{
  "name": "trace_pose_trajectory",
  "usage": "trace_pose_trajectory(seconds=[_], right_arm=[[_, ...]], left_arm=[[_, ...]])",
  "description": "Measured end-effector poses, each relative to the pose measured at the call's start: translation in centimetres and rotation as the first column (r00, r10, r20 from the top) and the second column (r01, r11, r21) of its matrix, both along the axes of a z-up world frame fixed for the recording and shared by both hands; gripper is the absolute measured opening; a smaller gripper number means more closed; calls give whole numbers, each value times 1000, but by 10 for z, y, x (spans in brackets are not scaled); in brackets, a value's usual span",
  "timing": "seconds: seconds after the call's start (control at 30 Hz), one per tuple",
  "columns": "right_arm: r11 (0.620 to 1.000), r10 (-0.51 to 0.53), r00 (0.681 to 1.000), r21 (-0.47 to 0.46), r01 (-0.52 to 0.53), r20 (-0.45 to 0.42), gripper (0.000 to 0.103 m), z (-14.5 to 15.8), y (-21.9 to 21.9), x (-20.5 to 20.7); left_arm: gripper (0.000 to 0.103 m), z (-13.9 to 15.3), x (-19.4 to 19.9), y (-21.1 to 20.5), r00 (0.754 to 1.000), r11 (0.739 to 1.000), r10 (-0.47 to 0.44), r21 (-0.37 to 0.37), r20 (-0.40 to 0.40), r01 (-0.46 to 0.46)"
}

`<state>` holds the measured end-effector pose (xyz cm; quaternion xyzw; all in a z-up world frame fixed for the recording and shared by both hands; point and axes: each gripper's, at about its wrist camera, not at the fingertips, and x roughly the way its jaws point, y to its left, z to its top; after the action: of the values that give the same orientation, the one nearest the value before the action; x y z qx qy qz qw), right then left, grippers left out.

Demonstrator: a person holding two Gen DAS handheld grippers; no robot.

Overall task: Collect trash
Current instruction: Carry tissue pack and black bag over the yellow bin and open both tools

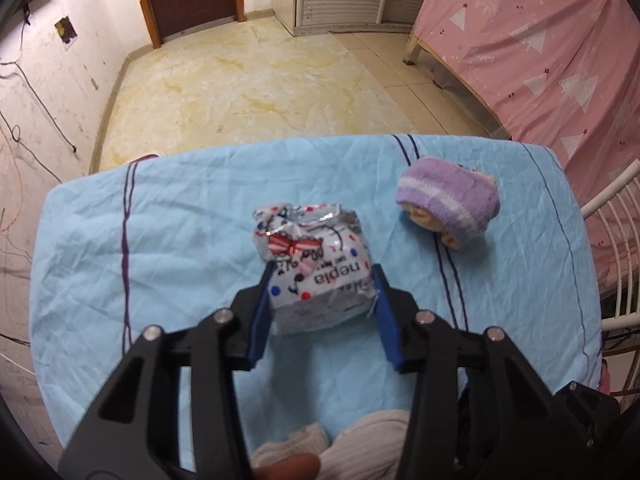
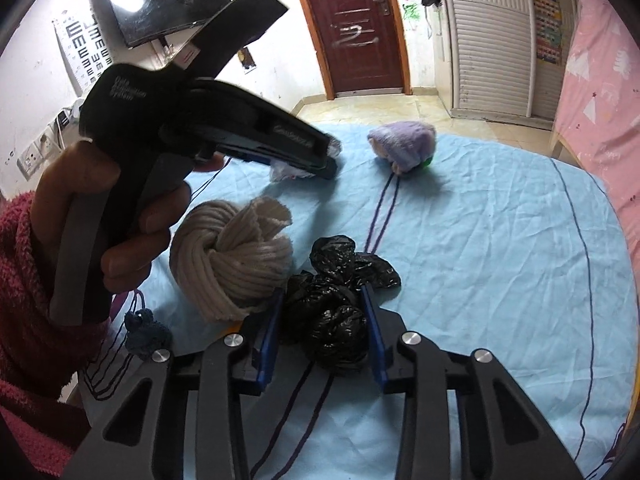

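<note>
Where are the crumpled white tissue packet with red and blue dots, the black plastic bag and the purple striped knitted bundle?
Crumpled white tissue packet [image 1: 320, 276]: left wrist view, on its printed face.
Black plastic bag [image 2: 332, 300]: right wrist view, on its crinkled middle.
Purple striped knitted bundle [image 1: 448, 200]: left wrist view, on its striped side.

Both wrist cameras are looking down close along their fingers at the blue-sheeted worktop, facing the brown door; the 2 views are sharing the purple sock bundle.
</note>
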<state>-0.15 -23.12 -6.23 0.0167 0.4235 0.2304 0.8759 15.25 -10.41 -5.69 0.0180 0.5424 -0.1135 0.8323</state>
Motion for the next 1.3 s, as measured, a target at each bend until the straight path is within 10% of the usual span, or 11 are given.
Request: trace_pose_trajectory(seconds=[0.67, 1.3], right_arm=[[985, -158, 977, 85, 147, 145, 31, 48, -82, -31], [878, -479, 840, 167, 449, 256, 31, 69, -252, -70]], left_arm=[[43, 86, -49, -44, 984, 996, -69, -42, 165, 77], [44, 107, -113, -205, 907, 933, -356, 27, 226, 359]])
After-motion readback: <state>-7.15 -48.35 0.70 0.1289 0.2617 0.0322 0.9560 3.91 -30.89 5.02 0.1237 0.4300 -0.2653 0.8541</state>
